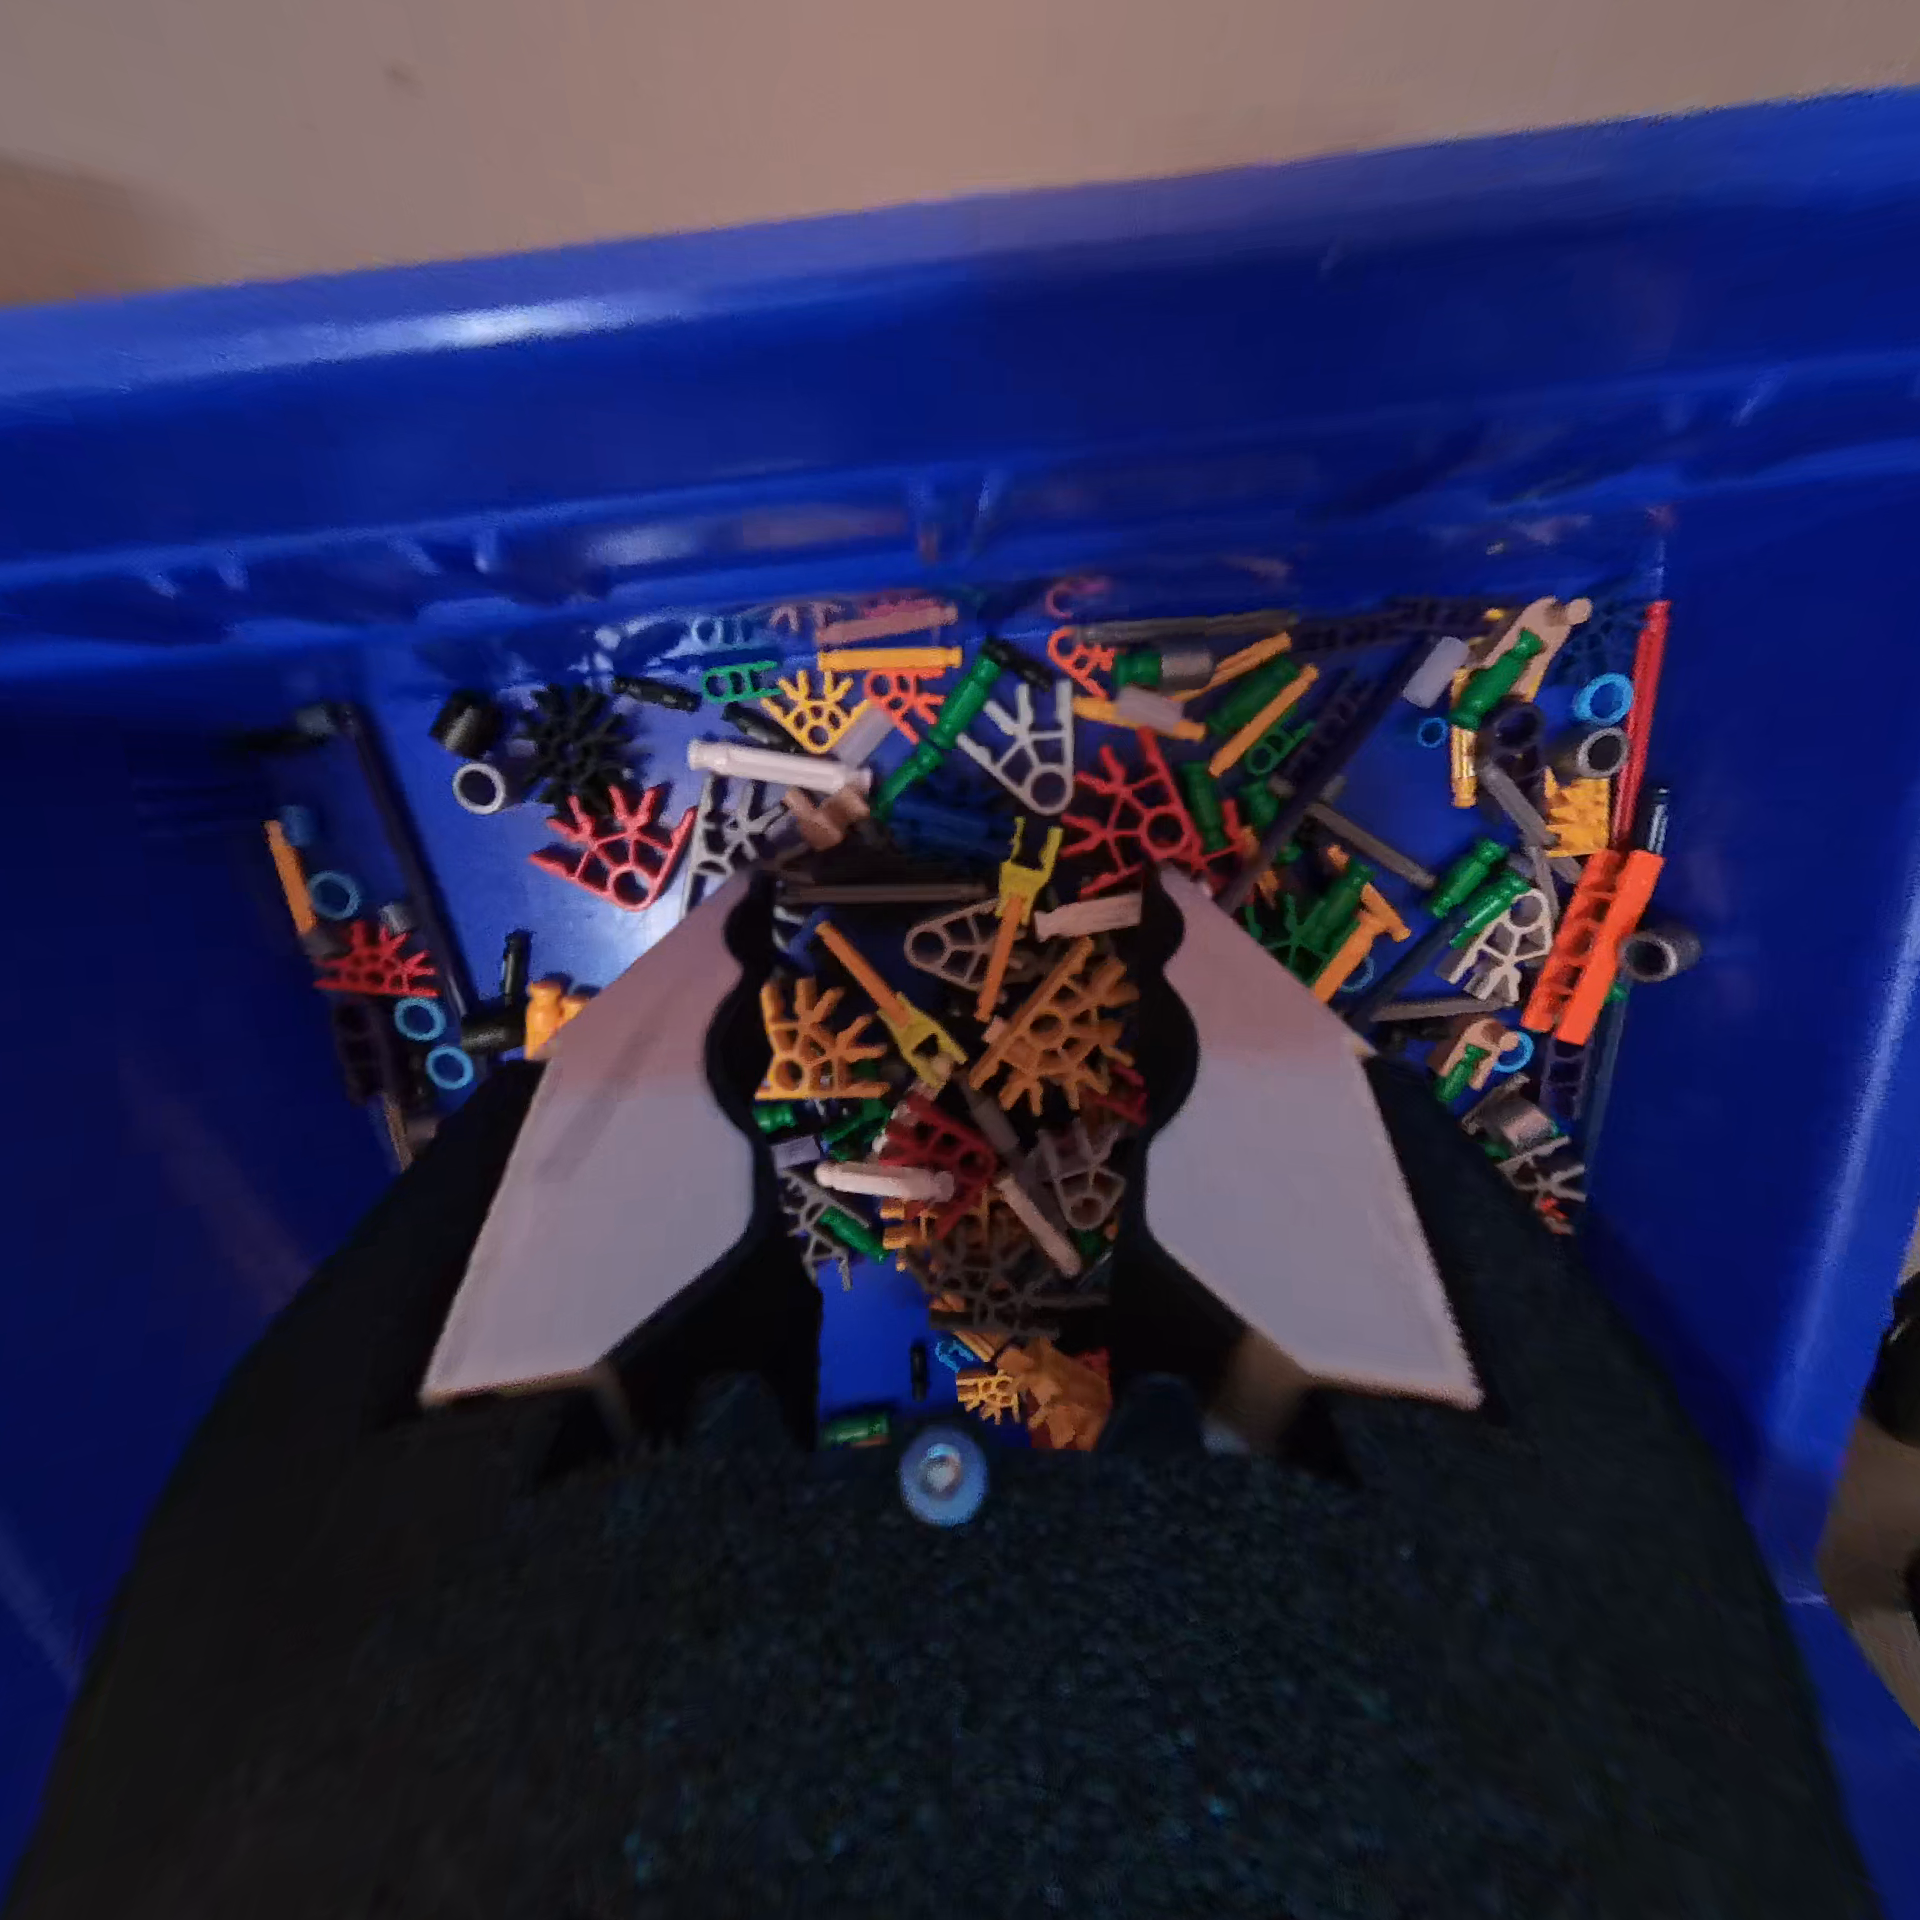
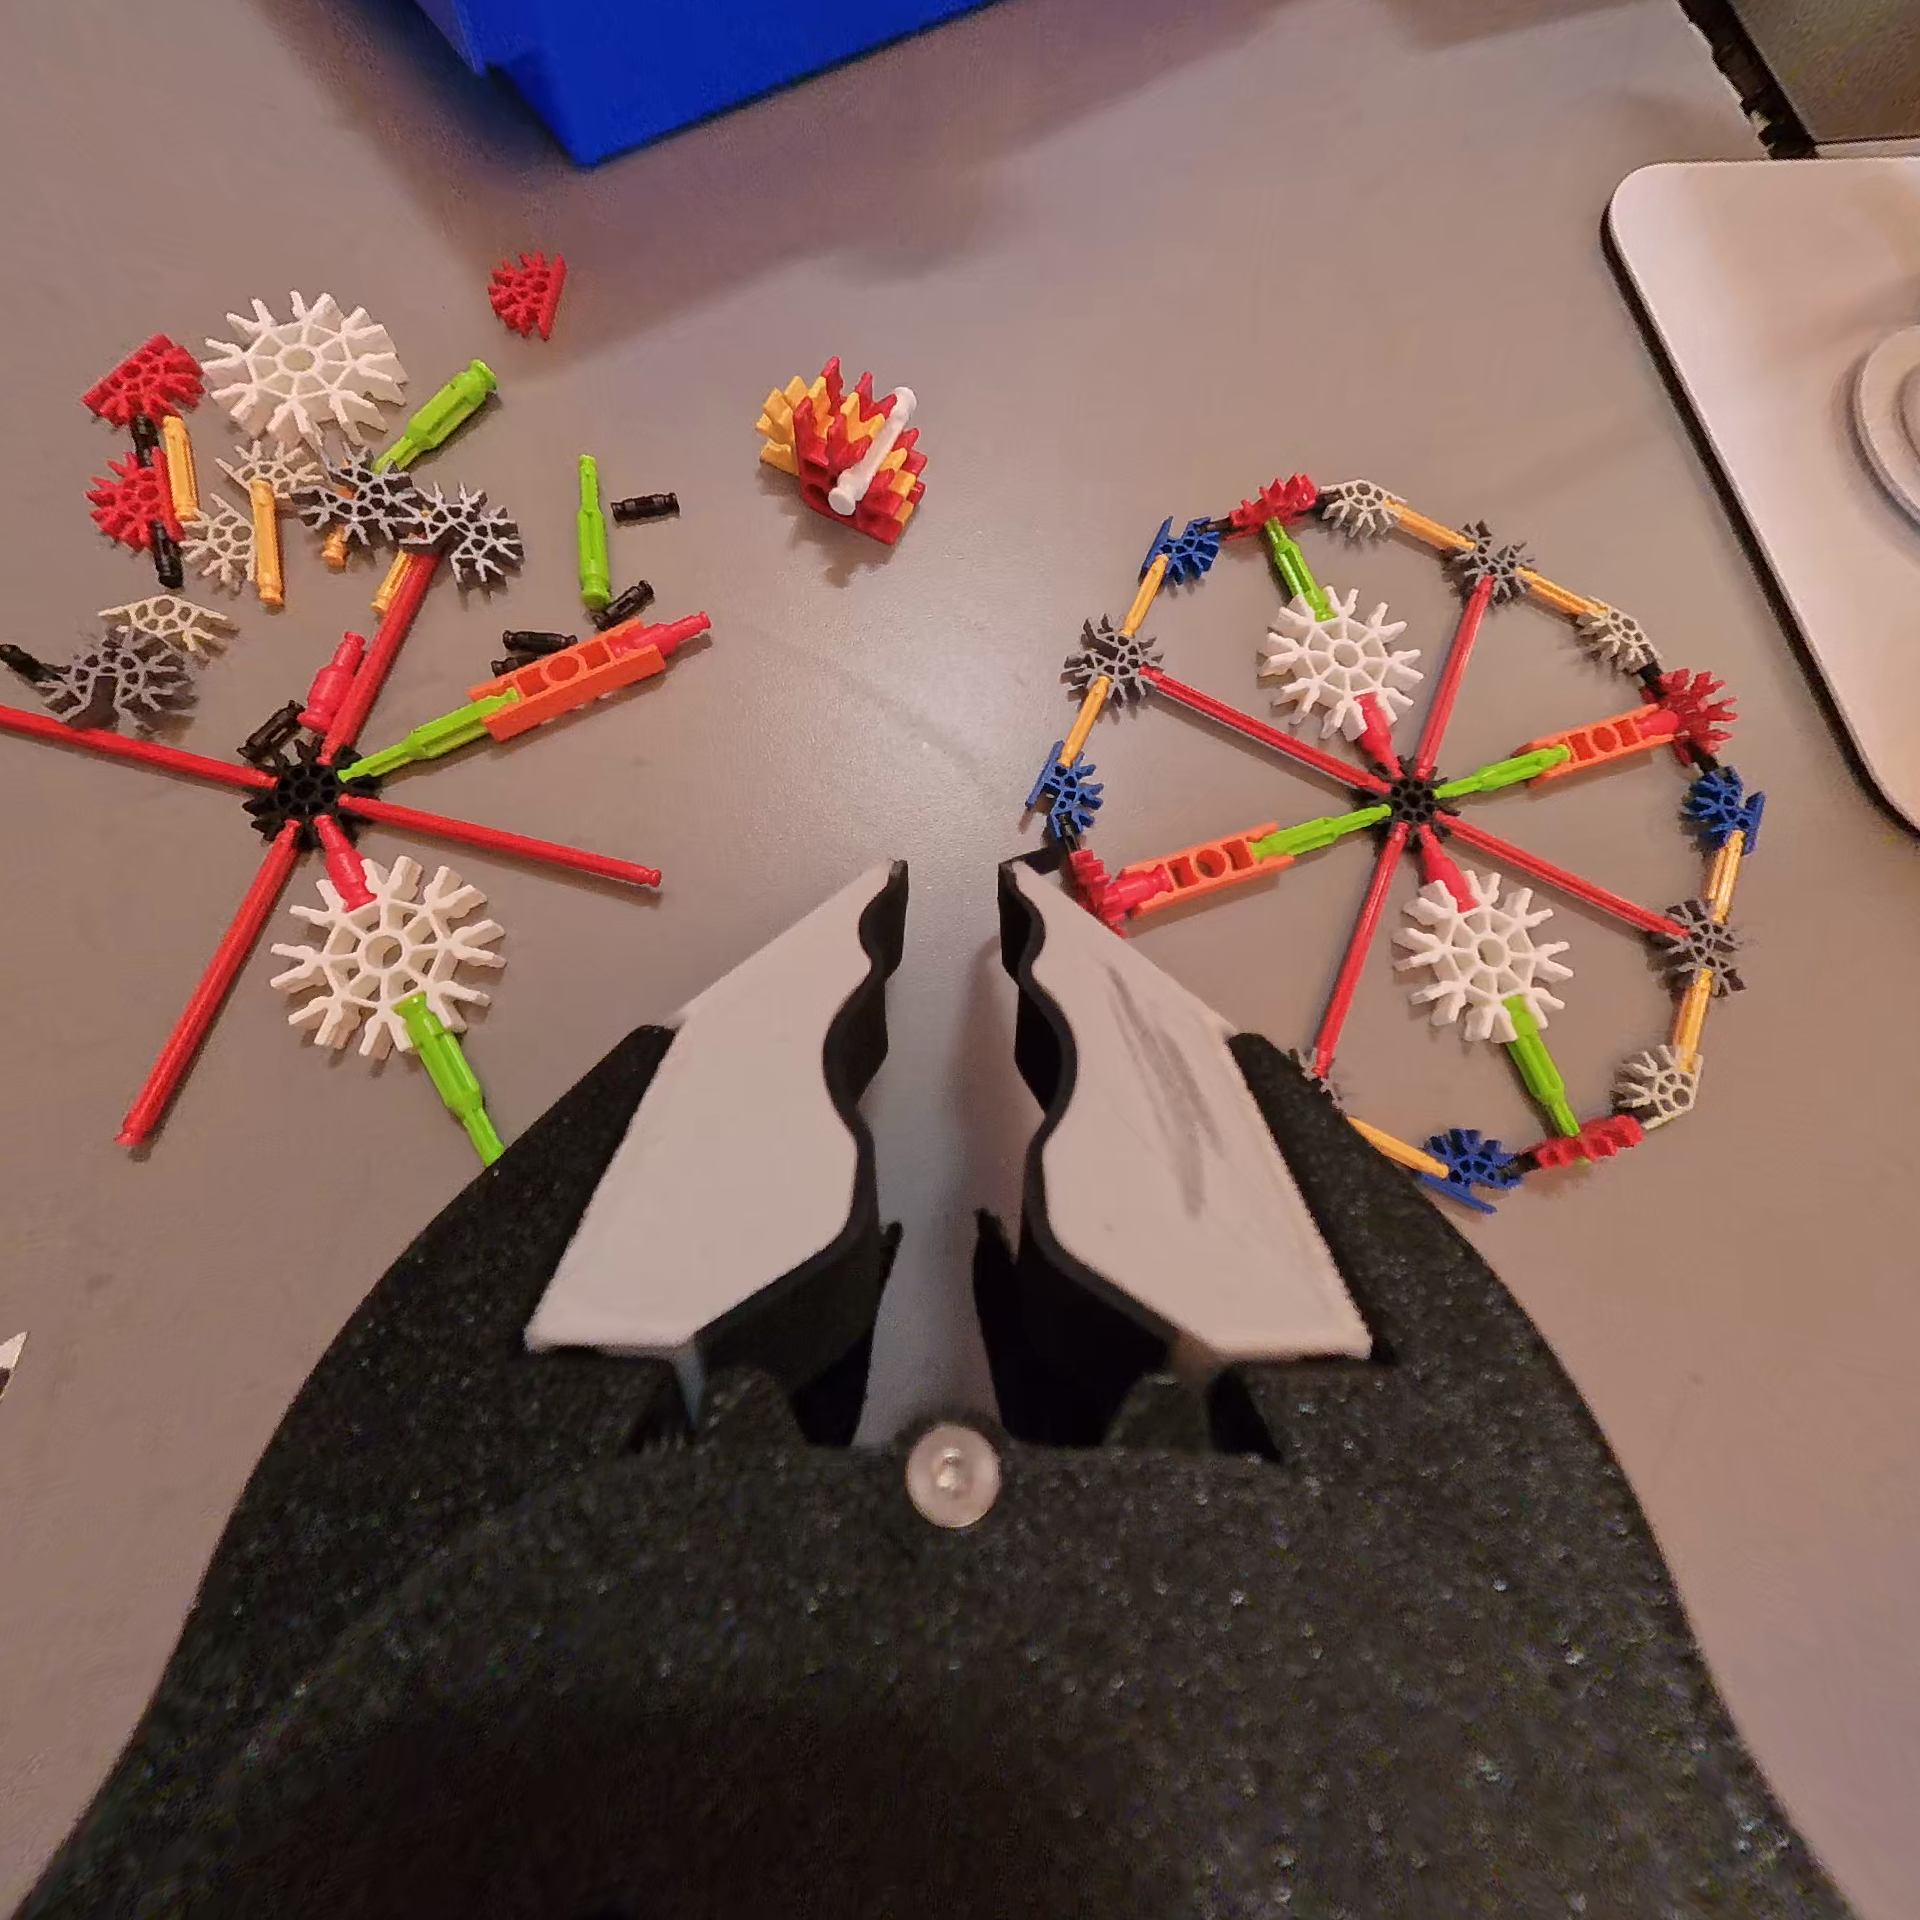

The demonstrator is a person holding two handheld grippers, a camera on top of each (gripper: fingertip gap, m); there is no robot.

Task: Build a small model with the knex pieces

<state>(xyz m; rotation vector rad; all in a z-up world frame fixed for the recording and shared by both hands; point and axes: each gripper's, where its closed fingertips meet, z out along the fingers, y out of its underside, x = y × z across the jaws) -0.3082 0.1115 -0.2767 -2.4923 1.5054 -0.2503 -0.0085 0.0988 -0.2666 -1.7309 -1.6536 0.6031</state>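
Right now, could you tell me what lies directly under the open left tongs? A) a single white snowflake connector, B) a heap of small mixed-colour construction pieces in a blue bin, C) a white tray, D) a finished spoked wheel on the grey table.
B: the left tongs hang open over a heap of construction pieces inside the blue bin, with nothing gripped.

Left gripper [image 1: 951, 894]: fingers spread wide, angled downward, nothing between the pads. Right gripper [image 2: 951, 878]: fingers nearly together, narrow gap, empty, tips pointing down.
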